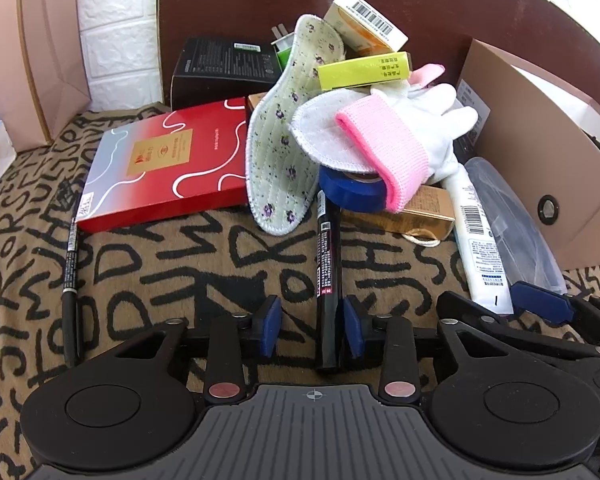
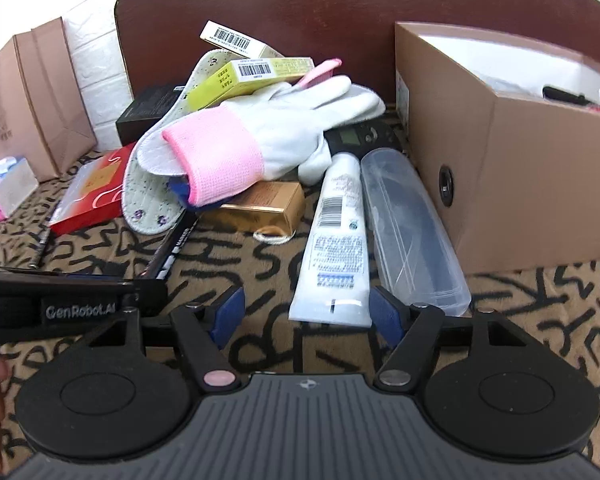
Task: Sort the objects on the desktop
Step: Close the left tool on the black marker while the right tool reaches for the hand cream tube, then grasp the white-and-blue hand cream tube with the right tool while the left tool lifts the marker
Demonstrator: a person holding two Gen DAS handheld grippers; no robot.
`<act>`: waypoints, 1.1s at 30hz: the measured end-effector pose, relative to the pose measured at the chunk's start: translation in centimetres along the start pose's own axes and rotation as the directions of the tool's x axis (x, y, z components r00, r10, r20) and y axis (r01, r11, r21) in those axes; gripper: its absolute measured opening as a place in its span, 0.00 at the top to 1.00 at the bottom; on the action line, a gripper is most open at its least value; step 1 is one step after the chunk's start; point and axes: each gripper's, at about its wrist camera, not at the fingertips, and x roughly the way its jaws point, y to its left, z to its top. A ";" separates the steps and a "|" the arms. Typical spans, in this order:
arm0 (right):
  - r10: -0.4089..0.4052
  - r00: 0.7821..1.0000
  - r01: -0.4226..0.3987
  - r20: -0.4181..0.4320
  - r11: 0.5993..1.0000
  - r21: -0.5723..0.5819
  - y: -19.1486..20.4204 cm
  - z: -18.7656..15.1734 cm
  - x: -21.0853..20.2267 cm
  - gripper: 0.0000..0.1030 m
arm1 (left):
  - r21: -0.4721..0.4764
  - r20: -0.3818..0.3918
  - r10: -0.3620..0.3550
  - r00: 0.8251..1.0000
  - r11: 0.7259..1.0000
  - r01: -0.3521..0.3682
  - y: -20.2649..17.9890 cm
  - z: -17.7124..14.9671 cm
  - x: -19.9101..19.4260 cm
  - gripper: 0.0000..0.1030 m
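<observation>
Right hand-held gripper [image 2: 306, 316] straddles white tube [image 2: 336, 240] end (right pad touching, left apart); clear case [image 2: 412, 232] beside.

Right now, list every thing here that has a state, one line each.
Left tool: open, black marker pen between the pads, one pad touching.
Right tool: open, white squeeze tube's end between the pads.
Black marker pen: capped, lying flat.
White squeeze tube: lying flat beside the clear case.
Clear plastic case: closed.
Brown cardboard box: open-topped, upright.
White glove with pink cuff: draped atop the pile.
</observation>
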 end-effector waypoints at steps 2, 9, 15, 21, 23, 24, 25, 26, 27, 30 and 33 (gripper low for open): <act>0.003 1.000 -0.003 0.000 1.000 0.009 0.0 0.1 0.5 0.29 | -0.012 0.000 -0.004 1.000 1.000 0.004 0.3 0.1 0.1 0.70; -0.023 1.000 0.023 0.015 1.000 0.007 0.4 0.2 1.0 0.48 | 0.004 0.006 -0.013 1.000 1.000 0.013 0.5 -0.2 -0.1 0.83; -0.002 1.000 0.002 -0.008 1.000 0.008 0.1 -0.2 -0.1 0.49 | -0.005 -0.019 -0.036 0.999 0.999 0.036 0.7 -1.3 -1.3 0.90; 0.032 0.999 -0.034 -0.042 0.999 -0.033 0.6 -2.4 -3.1 0.49 | -0.001 -0.031 -0.057 0.998 0.998 0.057 0.2 -4.5 -3.9 0.91; 0.040 0.998 -0.042 -0.049 0.998 -0.038 0.8 -3.2 -4.1 0.49 | -0.002 -0.034 -0.065 0.997 0.998 0.065 0.1 -5.5 -4.8 0.91; 0.044 0.998 -0.046 -0.052 0.998 -0.038 0.8 -3.6 -4.6 0.49 | -0.004 -0.035 -0.065 0.997 0.998 0.065 0.0 -6.0 -5.2 0.91; 0.047 0.997 -0.049 -0.055 0.998 -0.035 0.8 -4.0 -5.1 0.49 | -0.006 -0.035 -0.064 0.997 0.998 0.064 -0.1 -6.5 -5.7 0.91; 0.050 0.997 -0.052 -0.057 0.998 -0.033 0.8 -4.4 -5.5 0.49 | -0.007 -0.035 -0.064 0.997 0.998 0.063 -0.2 -7.0 -6.2 0.91; 0.053 0.997 -0.055 -0.060 0.998 -0.032 0.8 -4.7 -6.0 0.49 | -0.009 -0.040 -0.065 0.997 0.998 0.064 -0.2 -7.5 -6.7 0.91; 0.059 0.996 -0.062 -0.072 0.997 -0.039 0.9 -5.7 -7.4 0.49 | -0.015 -0.047 -0.073 0.996 0.997 0.072 -0.5 -8.8 -7.9 0.91; 0.062 0.995 -0.066 -0.080 0.997 -0.042 0.7 -6.7 -8.7 0.49 | -0.002 -0.055 -0.083 0.995 0.997 0.083 -0.9 -10.1 -9.1 0.91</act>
